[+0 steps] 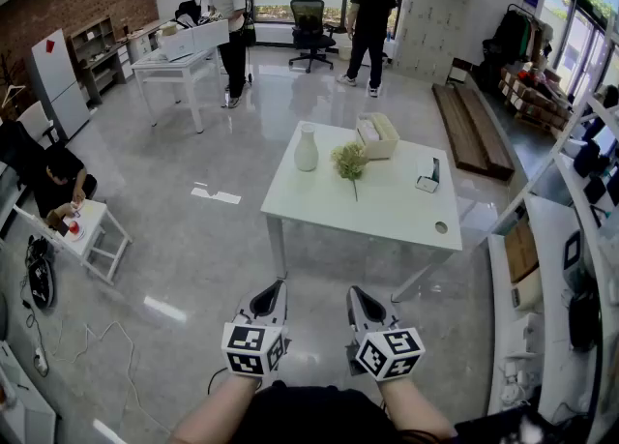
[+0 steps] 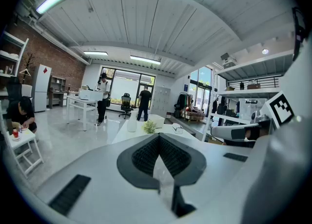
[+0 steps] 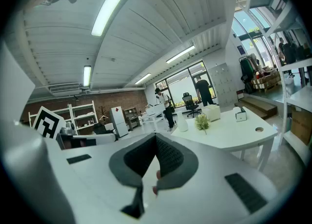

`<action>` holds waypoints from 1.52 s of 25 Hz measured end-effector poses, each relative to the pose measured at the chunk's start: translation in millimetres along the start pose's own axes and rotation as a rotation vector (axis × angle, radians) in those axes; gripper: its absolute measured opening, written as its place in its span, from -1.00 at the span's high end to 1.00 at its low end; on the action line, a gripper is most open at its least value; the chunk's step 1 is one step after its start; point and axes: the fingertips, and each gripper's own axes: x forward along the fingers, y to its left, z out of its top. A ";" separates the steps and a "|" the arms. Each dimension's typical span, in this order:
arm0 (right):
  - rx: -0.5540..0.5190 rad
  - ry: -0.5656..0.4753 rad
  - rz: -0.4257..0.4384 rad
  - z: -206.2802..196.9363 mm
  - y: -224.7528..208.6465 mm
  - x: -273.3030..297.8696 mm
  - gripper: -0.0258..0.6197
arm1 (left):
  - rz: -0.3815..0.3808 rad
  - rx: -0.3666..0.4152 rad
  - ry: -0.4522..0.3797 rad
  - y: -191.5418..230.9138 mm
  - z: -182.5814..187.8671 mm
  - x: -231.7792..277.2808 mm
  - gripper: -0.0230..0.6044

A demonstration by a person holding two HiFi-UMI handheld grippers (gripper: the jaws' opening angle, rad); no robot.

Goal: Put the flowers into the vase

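Note:
A white vase [image 1: 306, 149] stands upright on the far left part of a white table [image 1: 387, 215]. A small bunch of green flowers [image 1: 350, 162] lies just right of it, stem toward me. Both grippers are held low over the floor, well short of the table: the left gripper [image 1: 274, 292] and the right gripper [image 1: 357, 297] sit side by side, both shut and holding nothing. The left gripper view shows its jaws [image 2: 158, 137] meeting, with the vase [image 2: 131, 126] and flowers [image 2: 149, 127] far ahead. In the right gripper view, past the right gripper [image 3: 156, 137], stand the vase [image 3: 183, 125] and flowers [image 3: 202, 122].
On the table are also a cream box [image 1: 377, 134] and a small stand [image 1: 428, 179]. Two people [image 1: 370, 31] stand at the back near an office chair [image 1: 309, 26]. A seated person [image 1: 58, 181] is at a small table [image 1: 92, 229]. Shelves [image 1: 580, 239] line the right; cables [image 1: 87, 336] lie on the floor.

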 end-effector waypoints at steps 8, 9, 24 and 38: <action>-0.011 0.013 0.001 -1.1 0.7 9.1 0.91 | -0.004 0.002 0.005 6.4 1.7 6.1 0.91; -0.006 0.016 0.008 -1.3 1.1 10.0 0.91 | -0.006 0.003 0.005 6.0 2.3 6.8 0.91; 0.024 0.065 0.025 -18.2 13.8 34.8 0.91 | -0.003 -0.032 0.033 42.6 -13.7 5.8 0.91; -0.002 0.063 -0.067 -14.8 1.4 71.4 0.91 | -0.034 -0.050 0.039 91.1 -16.4 25.8 0.91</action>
